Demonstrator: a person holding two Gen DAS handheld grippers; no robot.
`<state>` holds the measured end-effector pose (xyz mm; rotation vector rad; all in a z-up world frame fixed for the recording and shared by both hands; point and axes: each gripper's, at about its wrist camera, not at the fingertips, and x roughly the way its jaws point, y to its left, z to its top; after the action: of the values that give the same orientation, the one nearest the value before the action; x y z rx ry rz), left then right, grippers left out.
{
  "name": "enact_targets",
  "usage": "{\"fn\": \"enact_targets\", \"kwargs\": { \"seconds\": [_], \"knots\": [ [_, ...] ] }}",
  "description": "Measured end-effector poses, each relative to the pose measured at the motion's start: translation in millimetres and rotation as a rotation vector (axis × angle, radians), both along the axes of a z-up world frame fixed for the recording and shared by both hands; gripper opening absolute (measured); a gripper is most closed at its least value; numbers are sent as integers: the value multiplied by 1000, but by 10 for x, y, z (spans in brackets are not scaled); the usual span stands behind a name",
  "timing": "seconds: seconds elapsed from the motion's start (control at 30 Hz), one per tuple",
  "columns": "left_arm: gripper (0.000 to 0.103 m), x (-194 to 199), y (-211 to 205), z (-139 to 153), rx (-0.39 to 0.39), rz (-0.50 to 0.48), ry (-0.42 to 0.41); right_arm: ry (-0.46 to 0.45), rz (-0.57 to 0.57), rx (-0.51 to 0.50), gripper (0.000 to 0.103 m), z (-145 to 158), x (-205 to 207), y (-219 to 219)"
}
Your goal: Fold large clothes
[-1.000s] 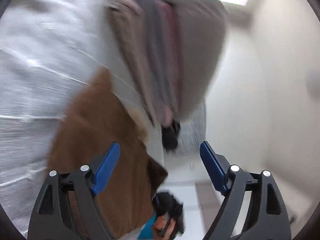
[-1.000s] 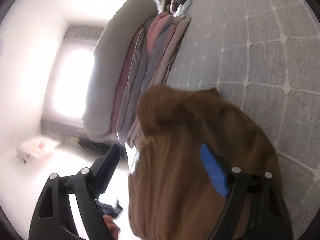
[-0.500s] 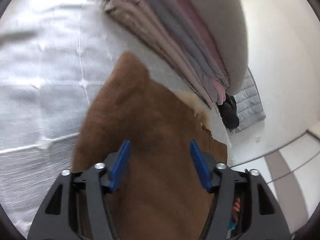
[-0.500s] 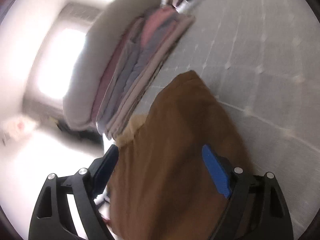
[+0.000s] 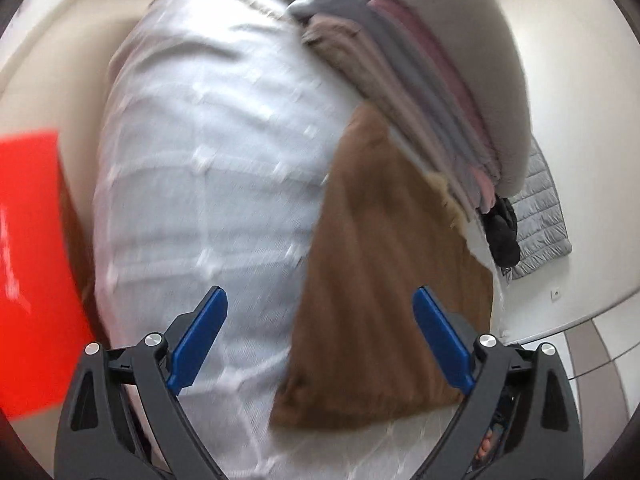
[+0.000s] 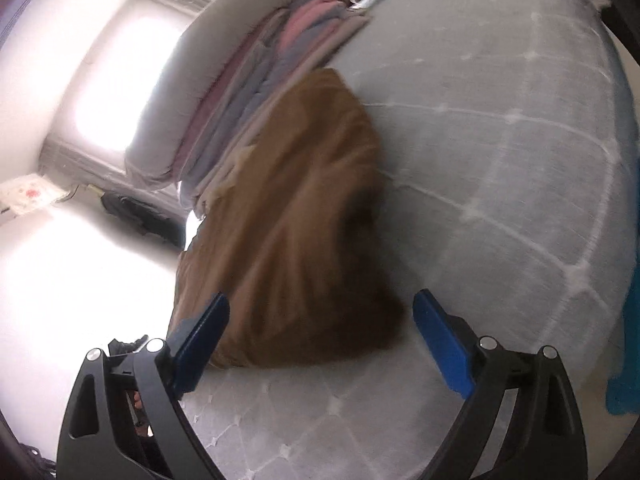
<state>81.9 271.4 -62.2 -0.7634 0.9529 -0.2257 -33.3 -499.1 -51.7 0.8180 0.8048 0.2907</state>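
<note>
Quilted pale bed [image 5: 208, 184] carries your folded brown garment [image 5: 384, 280] against the stack of folded clothes [image 5: 432, 92], near the bed's edge. Its long axis runs from the stack back toward you. Your left hand-held gripper [image 5: 320, 344] has just been opening and hangs released, garment ahead to its right. Your right hand-held gripper [image 6: 320, 344], also just spread wider with nothing clamped, hangs over the near end, so it looks nearer. Open room lies across the bare quilt
</note>
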Motion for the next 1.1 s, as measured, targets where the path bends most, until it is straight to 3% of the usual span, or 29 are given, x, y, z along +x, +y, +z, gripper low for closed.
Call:
{"fn": "enact_targets", "kwargs": {
  "seconds": [0.13,0.27,0.4,0.57,0.67,0.73,0.77,0.8,0.83,0.87,0.9,0.93,1.0,1.1],
  "knots": [
    [90,-140,-165,-165,-29,-39,36,-22,27,-81,91,118,100,211],
    [90,-275,-320,-180,-21,-108,25,-24,19,-97,91,145,93,186],
    [90,-337,-380,-179,62,-96,11,-40,1,-111,91,175,95,140],
    [90,-343,-469,-102,-31,-156,-37,-69,43,-153,91,200,125,283],
    [90,-329,-717,-52,119,-216,-57,-42,29,-153,91,115,171,267],
    [90,-279,-836,-140,163,-242,-16,-17,44,-174,90,50,226,307],
    [90,-272,-870,-145,177,-240,-18,-9,55,-195,88,36,250,349],
    [90,-272,-925,-139,207,-250,-26,-10,60,-213,79,39,259,376],
    [84,-269,-1000,-125,266,-268,-33,-10,51,-245,69,62,256,397],
    [78,-240,-1031,-121,294,-273,-33,-9,42,-250,51,67,254,387],
    [67,-234,-1069,-120,336,-289,-27,-16,33,-232,45,74,240,357],
    [55,-238,-1065,-104,343,-299,-29,-19,29,-220,42,74,234,343],
    [43,-212,-1081,-27,367,-322,-40,-26,17,-184,31,119,202,332],
    [36,-187,-1092,170,403,-365,-74,-66,20,-145,23,362,166,350]
  ]
}}
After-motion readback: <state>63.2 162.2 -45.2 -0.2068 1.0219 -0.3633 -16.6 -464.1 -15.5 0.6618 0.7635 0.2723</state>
